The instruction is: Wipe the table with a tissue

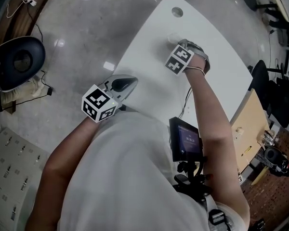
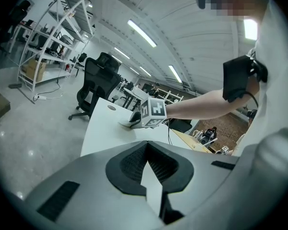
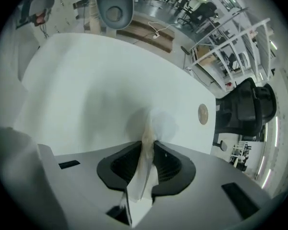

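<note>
The white table runs from the middle toward the top of the head view. My right gripper is far out on it, shut on a white tissue whose free end touches the tabletop. In the right gripper view the tissue runs up between the shut jaws of the gripper and spreads on the table. My left gripper hovers at the table's near edge, shut and empty. In the left gripper view it faces the right gripper across the table.
A round cable hole sits near the table's far end. A dark office chair stands on the floor to the left. A wooden desk with clutter lies to the right. A screen device hangs on the person's chest.
</note>
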